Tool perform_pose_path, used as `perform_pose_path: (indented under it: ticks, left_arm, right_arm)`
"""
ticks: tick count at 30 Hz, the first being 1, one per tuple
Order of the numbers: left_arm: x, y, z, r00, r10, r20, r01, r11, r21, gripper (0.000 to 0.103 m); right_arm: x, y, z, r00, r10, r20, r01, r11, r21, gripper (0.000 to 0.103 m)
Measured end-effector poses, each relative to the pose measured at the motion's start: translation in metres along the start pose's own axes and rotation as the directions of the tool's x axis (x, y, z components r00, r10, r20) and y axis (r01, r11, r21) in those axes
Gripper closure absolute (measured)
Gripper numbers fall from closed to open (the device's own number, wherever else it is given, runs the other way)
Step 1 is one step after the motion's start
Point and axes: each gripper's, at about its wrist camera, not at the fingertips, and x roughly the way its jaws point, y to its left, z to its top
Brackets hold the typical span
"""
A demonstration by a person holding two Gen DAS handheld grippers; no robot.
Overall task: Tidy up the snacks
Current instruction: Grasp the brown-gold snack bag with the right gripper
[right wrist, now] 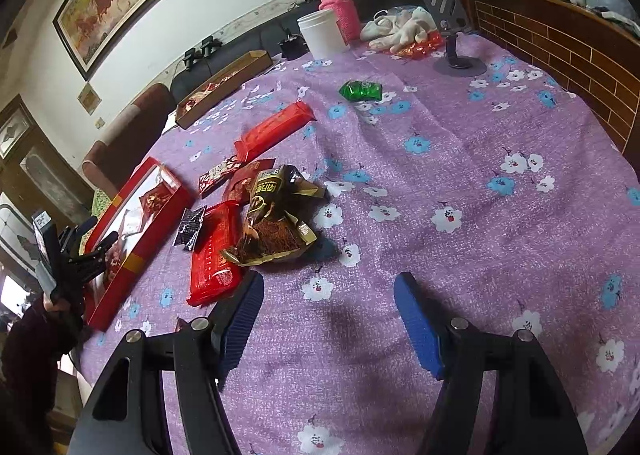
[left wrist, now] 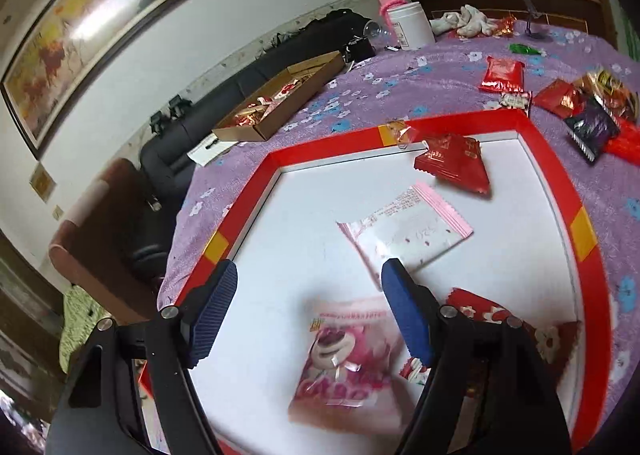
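Observation:
A red-rimmed white tray [left wrist: 552,159] lies on the purple flowered cloth. In it lie a red triangular packet [left wrist: 454,163], a pale pink packet [left wrist: 408,235], a blurred pink bear packet [left wrist: 344,359] and a red flowered packet [left wrist: 516,331]. My left gripper [left wrist: 308,295] is open and empty above the bear packet. My right gripper [right wrist: 328,303] is open and empty over bare cloth. To its left lie a gold-brown packet [right wrist: 276,231], a long red packet [right wrist: 212,263], a small black packet [right wrist: 190,229] and another red packet [right wrist: 276,127]. A green packet [right wrist: 360,90] lies farther off.
A cardboard box [left wrist: 280,99] with sweets sits at the table's far edge. A white tub [right wrist: 322,33], a pink bottle [right wrist: 342,9], white gloves [right wrist: 400,29] and a phone stand [right wrist: 456,47] stand at the back. A brick-patterned counter [right wrist: 560,39] runs along the right.

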Motion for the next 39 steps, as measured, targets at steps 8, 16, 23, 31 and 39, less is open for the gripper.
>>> perform_pose_path:
  ticks: [8,16,23,31,39]
  left_arm:
    - [-0.04,0.028,-0.015,0.982,0.183,-0.055,-0.189,0.974,-0.128,0.029]
    - [-0.098,0.045,-0.053,0.954,0.258,-0.15,-0.293,0.909,-0.298,0.029]
    - [-0.116,0.0,-0.032,0.965,0.257,-0.05,-0.262,0.946,-0.19,0.029]
    - [-0.14,-0.069,0.027,0.977,-0.206,0.047,0.212,0.949,-0.236,0.027]
    - [-0.119,-0.168,0.067,0.873,-0.488,-0.018,0.486,0.865,0.122,0.027]
  right_arm:
    - [0.024,0.029,0.021,0.998,-0.047,-0.039,0.044,0.996,-0.074,0.033]
    - [0.059,0.041,0.046,0.993,-0.088,-0.076,0.083,0.994,-0.066,0.032]
    - [0.091,0.052,0.052,0.987,-0.129,-0.096,0.12,0.989,-0.09,0.037]
    - [0.064,0.028,0.041,0.994,-0.069,-0.087,0.062,0.994,-0.086,0.062]
    - [0.019,-0.025,0.005,0.991,-0.035,-0.132,0.028,0.998,-0.053,0.062]
